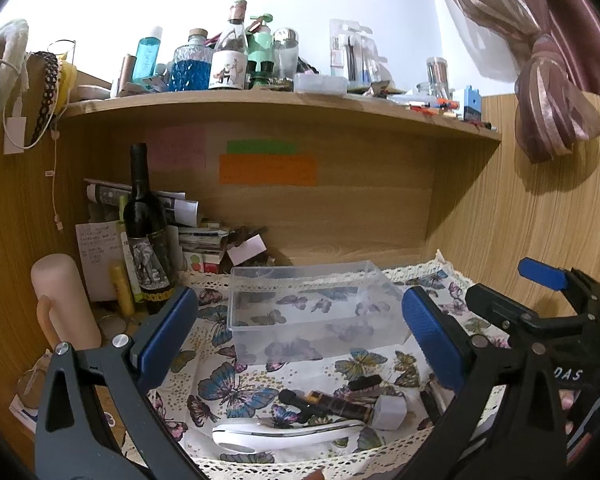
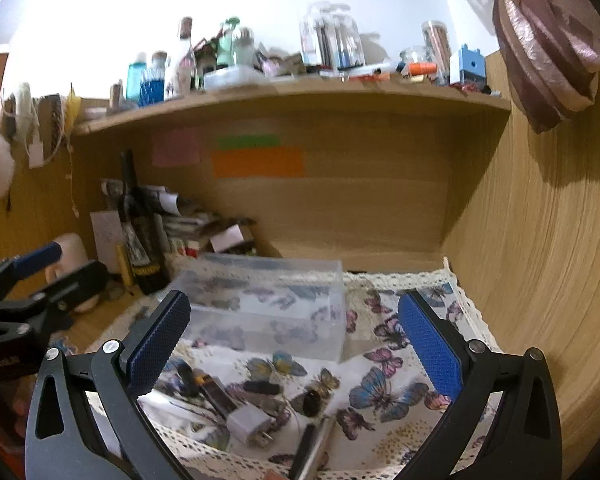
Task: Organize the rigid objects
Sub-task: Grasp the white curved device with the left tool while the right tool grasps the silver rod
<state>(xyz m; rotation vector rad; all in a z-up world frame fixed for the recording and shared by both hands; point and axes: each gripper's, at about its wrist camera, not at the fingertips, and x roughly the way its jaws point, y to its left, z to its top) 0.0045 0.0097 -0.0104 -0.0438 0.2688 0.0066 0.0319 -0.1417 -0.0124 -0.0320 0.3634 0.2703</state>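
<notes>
A clear plastic box (image 1: 312,312) (image 2: 268,312) stands empty on a butterfly-print cloth (image 1: 220,384) (image 2: 384,392). In front of it lie small items: a white curved device (image 1: 284,434), a dark brown tube (image 1: 340,402), a white plug adapter (image 1: 390,412) (image 2: 250,424), a short black stick (image 1: 364,382) (image 2: 262,388), a black ring-like piece (image 2: 311,402) and a thin black pen (image 2: 302,454). My left gripper (image 1: 300,336) is open above these items, holding nothing. My right gripper (image 2: 292,344) is also open and empty, seen at the right edge in the left wrist view (image 1: 512,292).
A dark wine bottle (image 1: 146,236) (image 2: 140,236), a pink cylinder (image 1: 64,300) and stacked papers (image 1: 180,216) crowd the desk's back left. A wooden shelf (image 1: 284,104) above carries several bottles. Wooden walls close the back and right side (image 2: 540,260).
</notes>
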